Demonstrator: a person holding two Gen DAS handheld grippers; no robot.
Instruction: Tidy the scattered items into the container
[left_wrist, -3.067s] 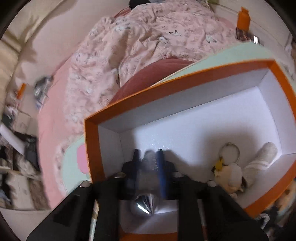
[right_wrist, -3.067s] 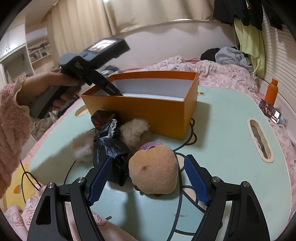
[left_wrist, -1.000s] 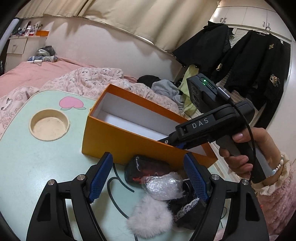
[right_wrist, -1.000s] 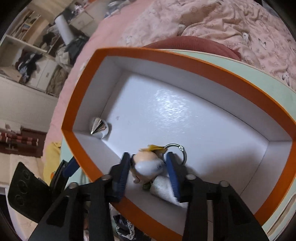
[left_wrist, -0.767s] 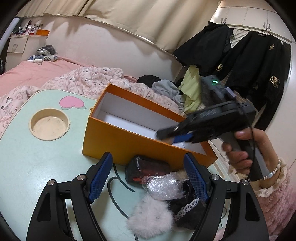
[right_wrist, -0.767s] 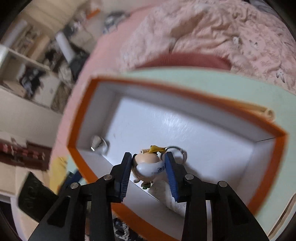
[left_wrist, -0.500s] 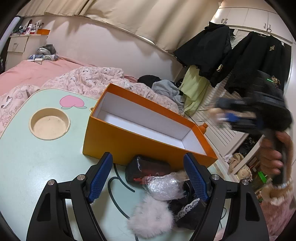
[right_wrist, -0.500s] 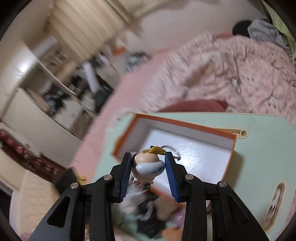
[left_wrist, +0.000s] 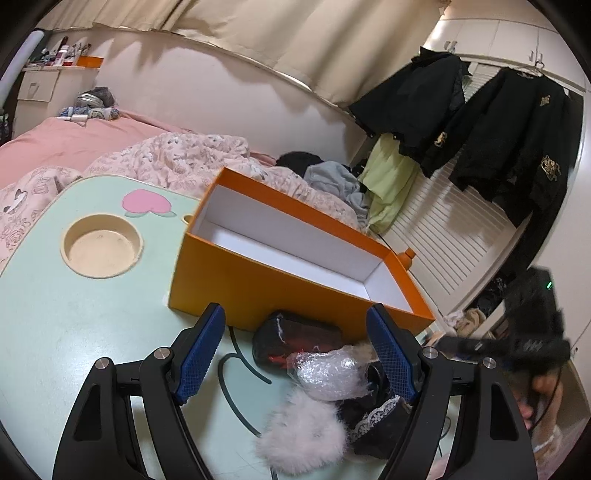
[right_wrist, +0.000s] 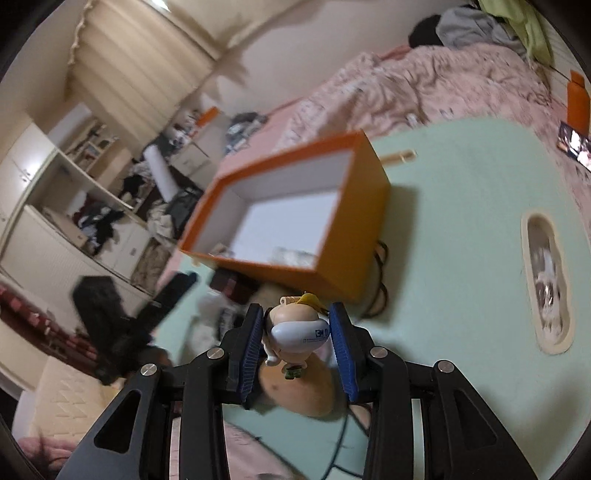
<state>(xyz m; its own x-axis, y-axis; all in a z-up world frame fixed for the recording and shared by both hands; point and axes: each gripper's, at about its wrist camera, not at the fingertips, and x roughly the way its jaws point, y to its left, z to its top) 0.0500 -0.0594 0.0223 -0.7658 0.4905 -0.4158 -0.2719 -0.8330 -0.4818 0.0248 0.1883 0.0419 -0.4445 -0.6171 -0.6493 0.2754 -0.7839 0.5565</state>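
1. At the lower centre of the right wrist view, the right gripper (right_wrist: 297, 338) is seen clamped on a small figurine (right_wrist: 295, 334) with a cream head, a white body and a yellow tuft; the blue pads (right_wrist: 253, 341) are pressed against its two sides.
2. Above the figurine in that frame, the orange box (right_wrist: 364, 225) is shown on the mint-green tabletop (right_wrist: 461, 266), well apart from the gripper; its white interior is blurred.
3. Beneath the held figurine, a tan plush (right_wrist: 306, 391) is seen on the tabletop.
4. At the lower centre of the left wrist view, the left gripper (left_wrist: 295, 354) is held wide open with nothing between its fingers.
5. Beyond its fingertips, a pile is shown against the near wall of the orange box (left_wrist: 266, 284): a dark pouch (left_wrist: 295, 338), a crinkled clear wrapper (left_wrist: 328, 373), a pink fluffy pompom (left_wrist: 299, 439) and a black lace-trimmed cloth (left_wrist: 376, 421).
6. At the right edge of that frame, the right gripper is seen only as a dark blur held by a hand (left_wrist: 543, 391).
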